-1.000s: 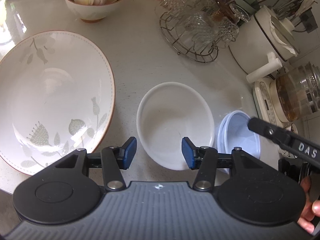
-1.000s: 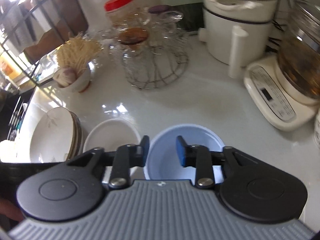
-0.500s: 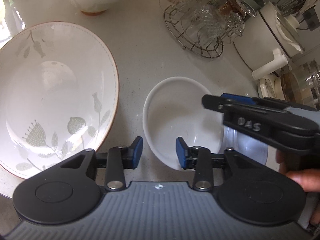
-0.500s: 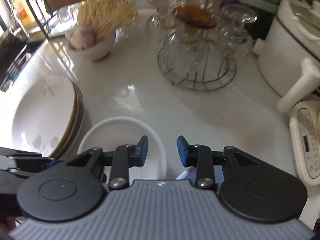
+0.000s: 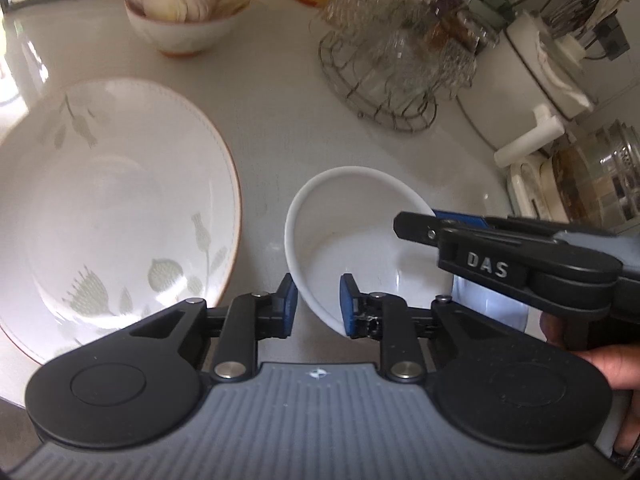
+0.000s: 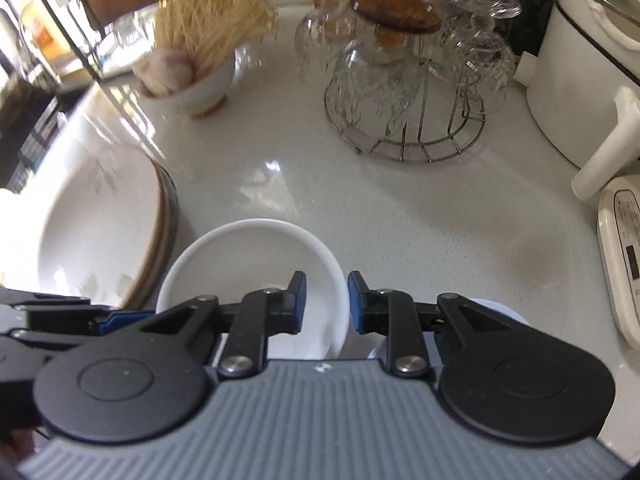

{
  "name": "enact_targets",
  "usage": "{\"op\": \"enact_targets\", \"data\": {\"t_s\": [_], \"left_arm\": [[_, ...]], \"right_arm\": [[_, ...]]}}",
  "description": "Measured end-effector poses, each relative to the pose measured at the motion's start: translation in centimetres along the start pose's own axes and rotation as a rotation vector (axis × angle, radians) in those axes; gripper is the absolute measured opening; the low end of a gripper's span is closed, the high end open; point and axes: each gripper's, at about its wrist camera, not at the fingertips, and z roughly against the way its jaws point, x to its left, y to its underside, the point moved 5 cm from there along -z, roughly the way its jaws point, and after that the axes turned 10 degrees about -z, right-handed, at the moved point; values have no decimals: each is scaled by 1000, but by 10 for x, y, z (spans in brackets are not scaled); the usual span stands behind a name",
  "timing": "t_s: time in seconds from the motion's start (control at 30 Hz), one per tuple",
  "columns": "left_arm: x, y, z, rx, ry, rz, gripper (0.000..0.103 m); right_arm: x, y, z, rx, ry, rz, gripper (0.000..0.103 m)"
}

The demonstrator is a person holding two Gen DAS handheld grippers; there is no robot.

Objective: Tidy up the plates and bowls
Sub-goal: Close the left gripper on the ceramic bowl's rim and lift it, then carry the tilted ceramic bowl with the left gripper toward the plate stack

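A plain white bowl (image 5: 352,220) sits on the pale counter, tilted, beside a stack of large floral plates (image 5: 108,204). My left gripper (image 5: 318,306) is open with its fingers astride the bowl's near rim. My right gripper (image 6: 326,304) is open with its fingers astride the right rim of the same bowl (image 6: 248,260); it also shows in the left wrist view (image 5: 416,226). A pale blue bowl (image 5: 488,304) lies behind the right gripper, mostly hidden. The plate stack (image 6: 104,232) shows at the left of the right wrist view.
A wire rack of upturned glasses (image 5: 400,64) stands at the back. A small bowl with garlic and noodles (image 5: 180,20) is at the back left. A white cooker (image 6: 592,64) and a kettle base (image 6: 620,256) stand at the right.
Both grippers moved in onto the white bowl's rim, the right one crossing left from the blue bowl. The white bowl now sits tilted. The left jaws narrowed.
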Motion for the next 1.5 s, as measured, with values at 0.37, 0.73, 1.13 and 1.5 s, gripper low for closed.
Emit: {"op": "enact_targets", "data": {"t_s": [0.37,0.73,1.13,1.5], "left_arm": [[-9,-22,28,-69,25,-29,27],[-56,-52,36,-101,105,-133,27],[-108,-55,6,-20,158,-297,27],[-121,-42,-19,65,154,-354,27]], "right_arm": [[-12,-7,40,-78,-74,-131,26],[-48,-9,94,-223,-90,-268,25],[-96,21,113,-269,-19,-428,25],[-117,44,104,-258,16,-499,25]]}}
